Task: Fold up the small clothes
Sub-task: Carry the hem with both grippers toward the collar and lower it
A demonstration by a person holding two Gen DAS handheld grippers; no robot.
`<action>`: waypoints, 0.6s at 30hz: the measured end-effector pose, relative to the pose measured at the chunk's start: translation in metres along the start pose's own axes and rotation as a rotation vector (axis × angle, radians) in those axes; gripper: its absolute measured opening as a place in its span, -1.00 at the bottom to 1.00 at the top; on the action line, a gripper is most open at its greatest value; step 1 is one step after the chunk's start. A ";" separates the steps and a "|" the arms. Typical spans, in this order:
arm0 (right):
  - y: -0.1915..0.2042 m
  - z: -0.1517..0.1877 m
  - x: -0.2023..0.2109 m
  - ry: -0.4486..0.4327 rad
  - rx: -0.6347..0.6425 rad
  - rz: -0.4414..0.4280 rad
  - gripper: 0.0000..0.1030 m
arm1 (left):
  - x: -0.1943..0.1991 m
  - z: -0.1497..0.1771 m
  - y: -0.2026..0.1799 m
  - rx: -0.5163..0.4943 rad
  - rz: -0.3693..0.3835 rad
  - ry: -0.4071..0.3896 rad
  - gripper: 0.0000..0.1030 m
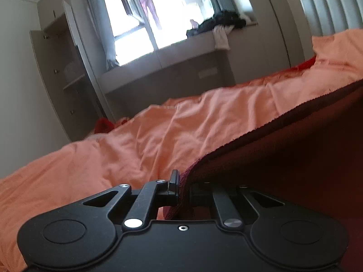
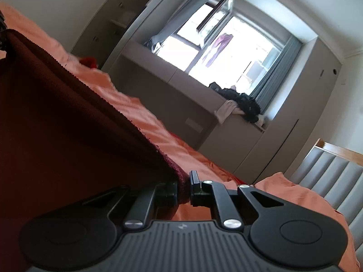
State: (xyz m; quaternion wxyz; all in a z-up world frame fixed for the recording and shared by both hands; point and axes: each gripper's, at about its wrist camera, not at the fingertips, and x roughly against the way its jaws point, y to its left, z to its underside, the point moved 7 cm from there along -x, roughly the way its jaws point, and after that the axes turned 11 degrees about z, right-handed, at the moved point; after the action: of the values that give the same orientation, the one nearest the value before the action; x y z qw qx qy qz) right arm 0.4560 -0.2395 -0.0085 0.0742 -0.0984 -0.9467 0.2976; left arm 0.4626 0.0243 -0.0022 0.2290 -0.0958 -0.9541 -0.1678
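A dark red knit garment is stretched taut in the air above the orange bedcover. My left gripper is shut on one corner of it; the cloth fills the right of the left wrist view. My right gripper is shut on another corner; the garment fills the left of the right wrist view. Its upper edge runs straight between the two grippers. The lower part of the garment is hidden.
The orange bedcover is rumpled. A bright red cloth lies at the bed's far edge. A grey padded headboard stands to the right. A window seat with piled dark clothes and an open wardrobe stand beyond the bed.
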 end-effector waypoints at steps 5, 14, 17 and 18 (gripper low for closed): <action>0.020 0.009 -0.026 0.050 0.037 -0.021 -0.77 | -0.031 0.016 0.001 0.036 0.019 0.054 -0.79; 0.024 0.026 -0.034 0.122 -0.026 -0.032 -0.20 | -0.044 0.033 0.016 0.207 0.106 0.086 -0.23; 0.019 0.029 -0.033 0.138 -0.055 -0.029 0.02 | -0.041 0.035 0.031 0.288 0.098 0.081 0.04; 0.018 0.031 -0.032 0.142 -0.063 -0.027 0.11 | -0.041 0.036 0.037 0.311 0.091 0.080 0.08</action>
State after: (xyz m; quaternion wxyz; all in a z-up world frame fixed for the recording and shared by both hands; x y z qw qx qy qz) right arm 0.4832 -0.2490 -0.0465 0.1423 -0.1088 -0.9491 0.2590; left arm 0.4935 0.0669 -0.0410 0.2863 -0.0955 -0.9533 -0.0115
